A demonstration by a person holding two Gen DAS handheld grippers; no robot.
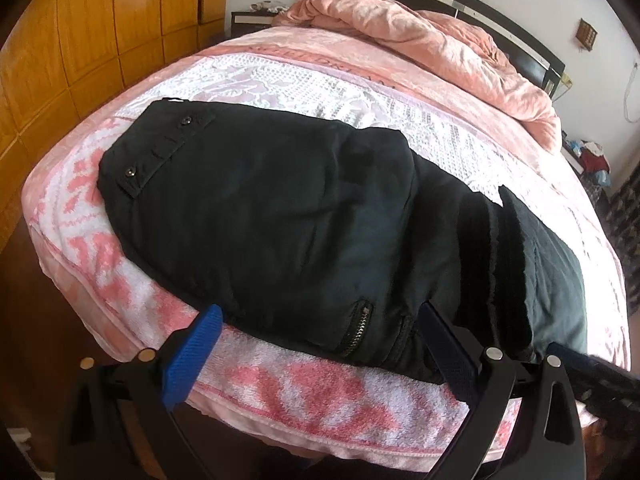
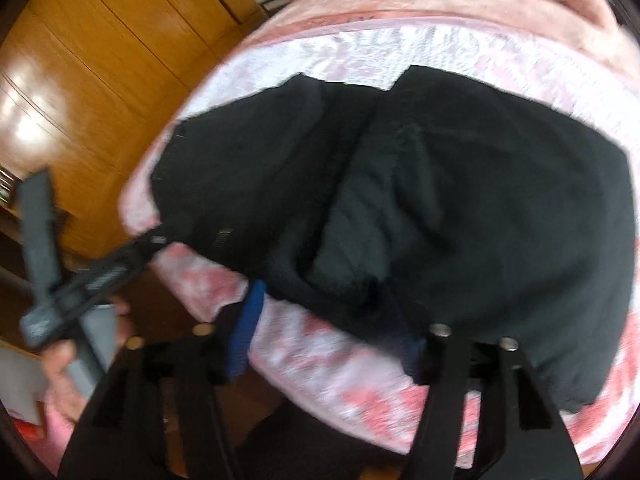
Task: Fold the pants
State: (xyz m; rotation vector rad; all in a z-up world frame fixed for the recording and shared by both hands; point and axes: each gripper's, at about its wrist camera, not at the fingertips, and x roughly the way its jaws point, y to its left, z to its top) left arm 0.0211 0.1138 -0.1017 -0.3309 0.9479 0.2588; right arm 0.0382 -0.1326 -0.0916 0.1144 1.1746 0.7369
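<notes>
Left gripper [image 1: 320, 344]: blue-padded fingers [image 1: 192, 356] spread wide, empty, at the near hem of the black fabric pants [image 1: 280, 216]. Right gripper [image 2: 332, 320]: fingers [image 2: 250, 320] parted, nothing pinched, over the pants' near edge, in a blurred picture. The pants lie on the pink-and-white patterned bed cover [image 1: 120, 280] in a compact bundle, legs seemingly doubled over the seat; one fold appears done, with further halving and smoothing probably left. The left view alone shows the snap-buttoned waistband [image 1: 156, 160], the zip pocket [image 1: 356, 332] and the crumpled pink quilt [image 1: 420, 48]; the right view alone shows the person's hand [image 2: 68, 364] holding the left gripper's handle.
</notes>
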